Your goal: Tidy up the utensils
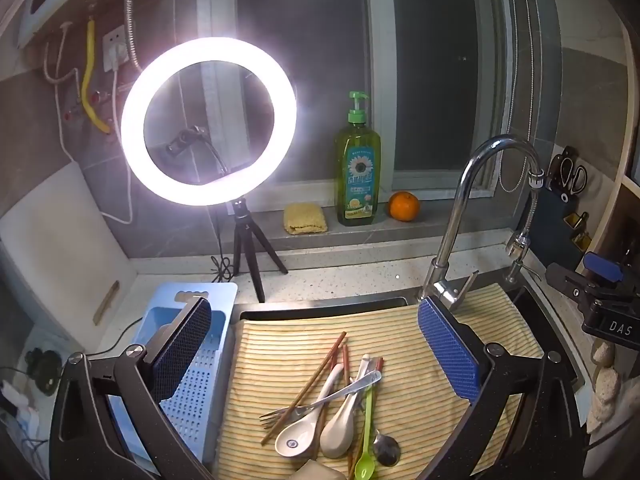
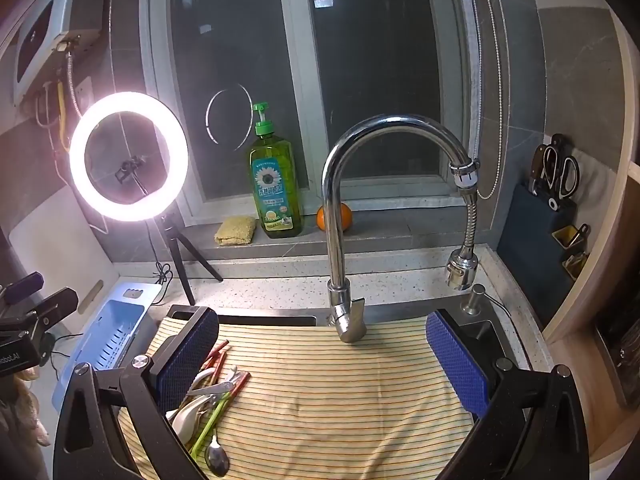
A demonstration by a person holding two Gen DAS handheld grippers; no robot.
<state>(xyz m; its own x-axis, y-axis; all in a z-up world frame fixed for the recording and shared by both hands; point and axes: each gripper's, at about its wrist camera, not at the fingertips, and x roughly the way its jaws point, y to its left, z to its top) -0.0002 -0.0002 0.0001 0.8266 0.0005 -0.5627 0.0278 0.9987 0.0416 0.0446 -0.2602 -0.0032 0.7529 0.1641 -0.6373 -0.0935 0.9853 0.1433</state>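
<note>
A heap of utensils lies on a yellow striped cloth point(image 1: 400, 332) over the sink: brown chopsticks point(image 1: 316, 376), two white ceramic spoons point(image 1: 304, 432), a metal fork point(image 1: 320, 400), a green plastic spoon point(image 1: 366, 432) and a metal spoon point(image 1: 386, 450). My left gripper point(image 1: 316, 344) hovers above the heap, open, nothing between its blue pads. My right gripper point(image 2: 322, 354) hangs open over bare cloth point(image 2: 340, 396). The heap point(image 2: 208, 404) shows past its left finger, partly hidden. A light blue perforated tray point(image 1: 188, 376) sits left of the cloth.
A chrome faucet point(image 2: 340, 216) arches over the sink's back edge. A lit ring light on a tripod point(image 1: 208, 120) stands at the back left. A green soap bottle point(image 1: 358, 168), a sponge point(image 1: 305, 218) and an orange point(image 1: 404, 206) rest on the sill. A knife holder point(image 2: 540, 216) hangs at right.
</note>
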